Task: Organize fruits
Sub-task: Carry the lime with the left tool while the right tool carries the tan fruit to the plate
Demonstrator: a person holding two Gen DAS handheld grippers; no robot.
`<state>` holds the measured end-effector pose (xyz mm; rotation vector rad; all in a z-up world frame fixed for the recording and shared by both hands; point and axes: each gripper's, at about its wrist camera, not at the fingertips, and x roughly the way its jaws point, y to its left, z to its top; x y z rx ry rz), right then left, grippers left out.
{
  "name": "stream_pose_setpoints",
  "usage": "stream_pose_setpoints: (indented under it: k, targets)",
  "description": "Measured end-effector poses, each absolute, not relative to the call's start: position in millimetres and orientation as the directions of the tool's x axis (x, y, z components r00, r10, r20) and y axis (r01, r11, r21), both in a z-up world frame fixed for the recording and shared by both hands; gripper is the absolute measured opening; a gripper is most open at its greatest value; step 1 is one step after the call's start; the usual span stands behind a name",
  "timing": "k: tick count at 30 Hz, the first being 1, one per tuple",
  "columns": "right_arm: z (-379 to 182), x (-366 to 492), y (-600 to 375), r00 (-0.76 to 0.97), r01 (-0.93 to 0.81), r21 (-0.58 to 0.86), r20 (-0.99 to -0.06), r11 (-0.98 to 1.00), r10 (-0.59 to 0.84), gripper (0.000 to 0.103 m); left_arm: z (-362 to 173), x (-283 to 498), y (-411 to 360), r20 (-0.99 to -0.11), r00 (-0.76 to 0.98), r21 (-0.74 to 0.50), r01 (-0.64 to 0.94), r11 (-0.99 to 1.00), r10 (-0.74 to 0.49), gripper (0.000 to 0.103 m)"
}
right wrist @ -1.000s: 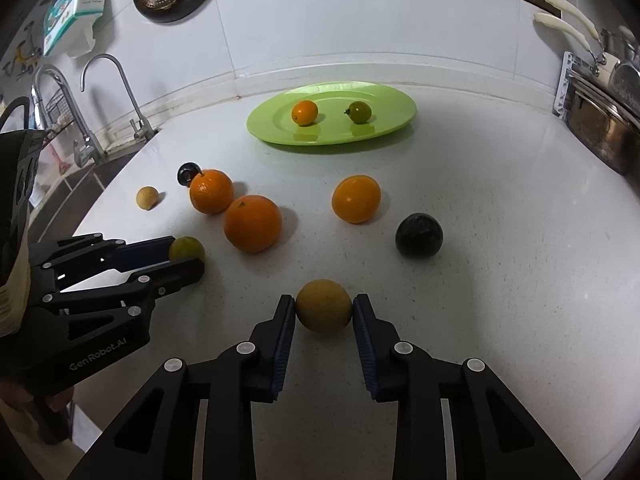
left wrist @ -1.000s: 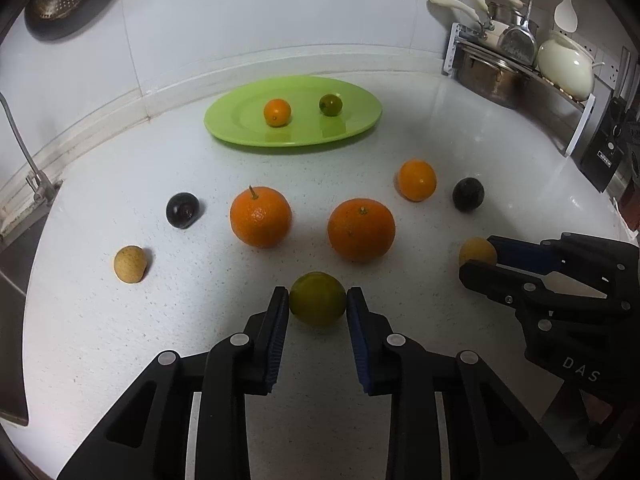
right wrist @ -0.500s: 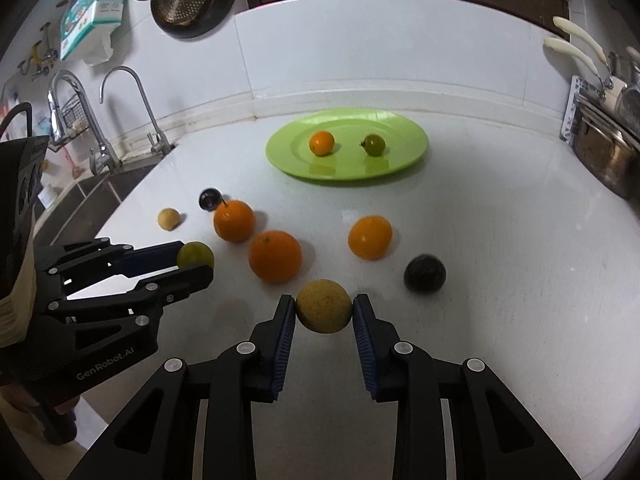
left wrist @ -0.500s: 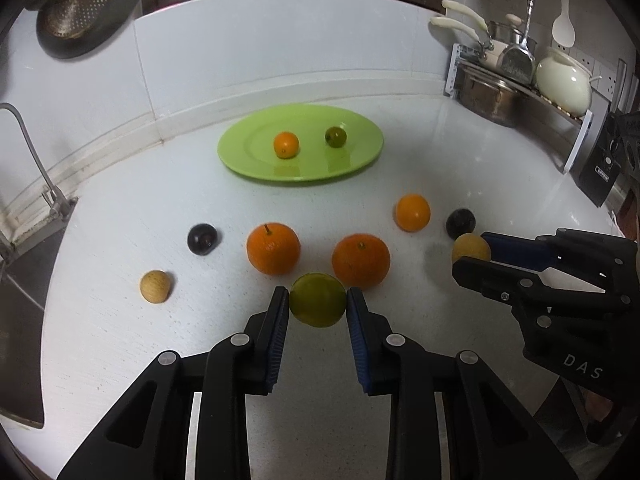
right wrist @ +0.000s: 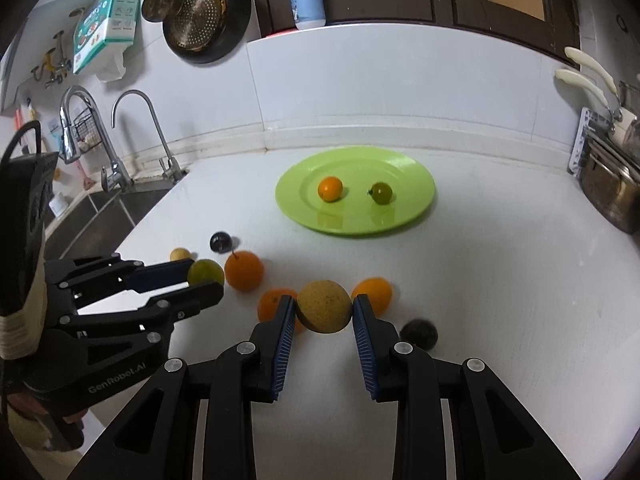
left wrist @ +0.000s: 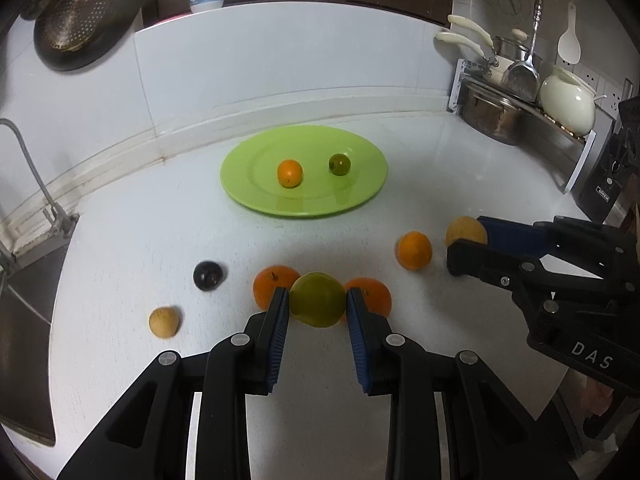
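Observation:
My left gripper (left wrist: 317, 294) is shut on a round green fruit (left wrist: 318, 310), held above the white counter. My right gripper (right wrist: 322, 300) is shut on a tan-yellow fruit (right wrist: 324, 316), also off the counter. Each gripper shows in the other's view: the right gripper (left wrist: 466, 240) at the right, the left gripper (right wrist: 205, 278) at the left. A green plate (left wrist: 240, 184) at the back holds a small orange (left wrist: 289, 173) and a small green fruit (left wrist: 339, 164). Below the grippers lie two oranges (right wrist: 244, 271), a smaller orange (left wrist: 414, 250), a dark plum (left wrist: 207, 276), a tan fruit (left wrist: 164, 322) and a dark fruit (right wrist: 419, 334).
A sink (right wrist: 100, 208) with two taps (right wrist: 80, 120) lies at the counter's left edge. A rack with a steel pot (left wrist: 490, 114), utensils and a white jug stands at the back right. A colander (right wrist: 200, 20) hangs on the tiled wall behind the plate.
Both grippers have risen, each with its fruit lifted off the counter. The loose fruits and the plate now sit lower and farther off in both views.

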<state>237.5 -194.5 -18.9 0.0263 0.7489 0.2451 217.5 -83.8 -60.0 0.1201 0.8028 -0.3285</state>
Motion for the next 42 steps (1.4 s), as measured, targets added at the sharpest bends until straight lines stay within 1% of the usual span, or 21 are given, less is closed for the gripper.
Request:
stream_pose_setpoints:
  k: [19, 28, 34, 42]
  targets:
    - [8, 301, -189, 0.724, -0.216, 0.128, -0.643, 0.968, 0.247, 0.031, -23, 282, -75, -0.705, 0.660, 0.002, 0.367, 0.930, -0.259, 0.029]
    - [23, 341, -188, 0.735, -0.203, 0.090, -0.644, 0.975, 0.212, 0.031, -17, 327, -78, -0.716, 0.637, -0.005, 0.403, 0.915, -0.285, 0.029]
    - [21, 375, -194, 0.724, -0.188, 0.077, -0.663, 0.979, 0.191, 0.031, -20, 364, -81, -0.731, 0.621, -0.002, 0.411, 0.911, -0.282, 0.029]
    - [-3, 424, -203, 0.663, -0.181, 0.096, -0.723, 0.979, 0.194, 0.031, -39, 413, -88, -0.770, 0.568, -0.031, 0.422, 0.906, -0.291, 0.029]
